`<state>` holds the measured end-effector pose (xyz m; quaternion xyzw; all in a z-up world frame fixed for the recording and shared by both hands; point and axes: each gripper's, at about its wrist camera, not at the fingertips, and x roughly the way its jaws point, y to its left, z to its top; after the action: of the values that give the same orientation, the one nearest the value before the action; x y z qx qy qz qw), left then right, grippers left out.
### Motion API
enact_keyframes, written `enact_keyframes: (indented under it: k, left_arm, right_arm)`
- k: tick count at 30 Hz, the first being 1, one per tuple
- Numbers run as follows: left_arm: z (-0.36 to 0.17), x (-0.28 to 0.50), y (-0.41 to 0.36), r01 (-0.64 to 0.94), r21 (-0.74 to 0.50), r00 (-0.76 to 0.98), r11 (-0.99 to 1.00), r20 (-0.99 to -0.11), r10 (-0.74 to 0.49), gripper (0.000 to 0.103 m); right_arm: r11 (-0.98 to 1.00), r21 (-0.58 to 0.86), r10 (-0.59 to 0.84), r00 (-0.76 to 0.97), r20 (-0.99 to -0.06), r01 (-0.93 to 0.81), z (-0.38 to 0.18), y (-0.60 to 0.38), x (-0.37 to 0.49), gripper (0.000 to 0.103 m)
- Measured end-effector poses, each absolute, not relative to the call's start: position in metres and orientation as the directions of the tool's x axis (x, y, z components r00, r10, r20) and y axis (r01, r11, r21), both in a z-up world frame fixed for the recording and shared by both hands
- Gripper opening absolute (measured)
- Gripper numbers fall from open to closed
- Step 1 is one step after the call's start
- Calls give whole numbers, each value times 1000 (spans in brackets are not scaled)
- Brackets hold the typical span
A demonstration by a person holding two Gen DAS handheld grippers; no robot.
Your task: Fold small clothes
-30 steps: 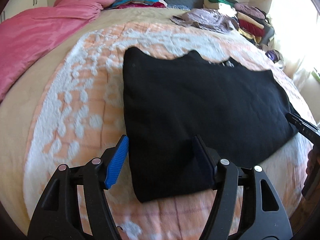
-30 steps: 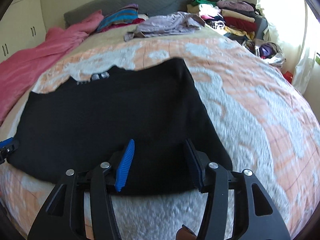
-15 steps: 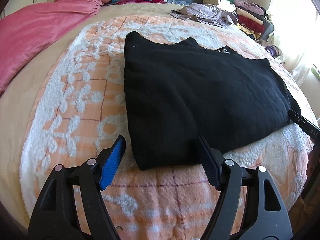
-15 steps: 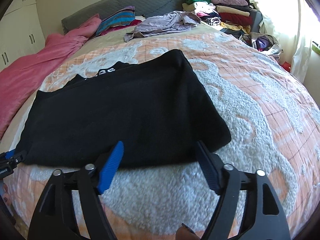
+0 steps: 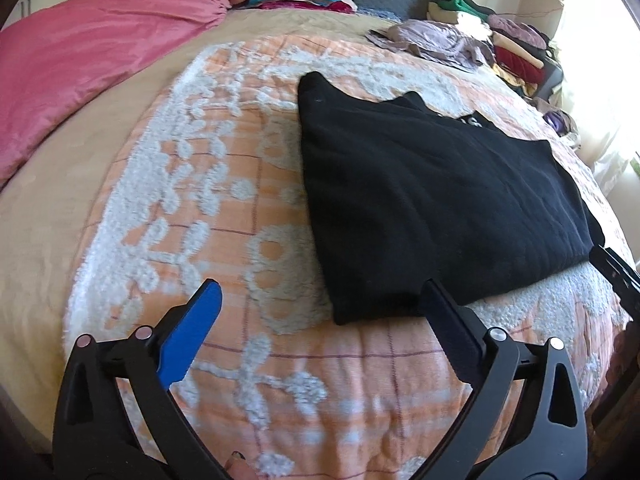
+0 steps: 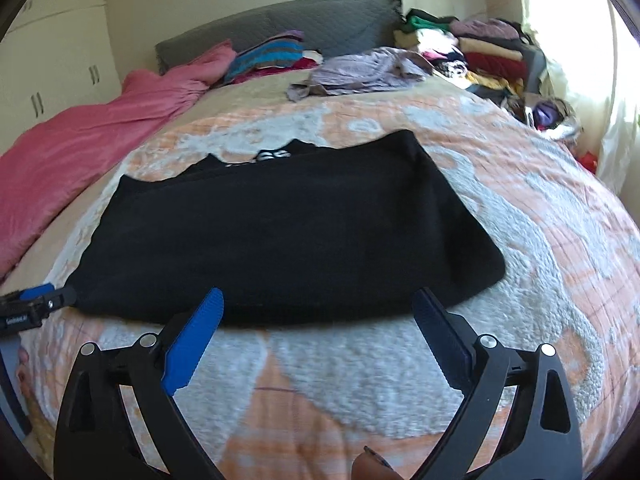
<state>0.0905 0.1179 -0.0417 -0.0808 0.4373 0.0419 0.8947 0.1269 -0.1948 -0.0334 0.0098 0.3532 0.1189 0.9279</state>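
Note:
A black garment (image 5: pixel 432 196) lies folded flat on the orange and white bedspread (image 5: pixel 224 216), with white lettering showing at its far edge. My left gripper (image 5: pixel 320 300) hovers just short of the garment's near left corner, its jaws opening wide with nothing between them. In the right wrist view the same black garment (image 6: pixel 288 232) spreads ahead. My right gripper (image 6: pixel 316 308) sits just in front of its near edge, jaws also opening, only bedspread (image 6: pixel 360 364) between them. The other gripper's tip shows at the frame edge in each view.
A pink duvet (image 5: pixel 80 60) covers the bed's left side. Striped folded clothes (image 6: pixel 268 56) and a crumpled lilac garment (image 6: pixel 360 72) lie near the grey headboard (image 6: pixel 280 28). A stack of folded clothes (image 6: pixel 472 52) stands at the far right by the bright window.
Both grippers let go of the black garment's near edge, opened wide and drew back toward the foot of the bed. The garment now lies flat, free of both.

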Motion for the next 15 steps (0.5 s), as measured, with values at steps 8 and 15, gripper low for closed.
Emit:
enact_keyframes:
  k: [8,15]
  left_arm:
    - [-40,92,135,-184,-128,612,975,-791,11,93]
    - [-36,105,145,-203,-133,614,970,-789,21,93]
  right_arm:
    - [946,26,261,707,-657,-324,-32,-148,121,95]
    - [905,-8,310,674,-670,-424,-37,-104,116,96]
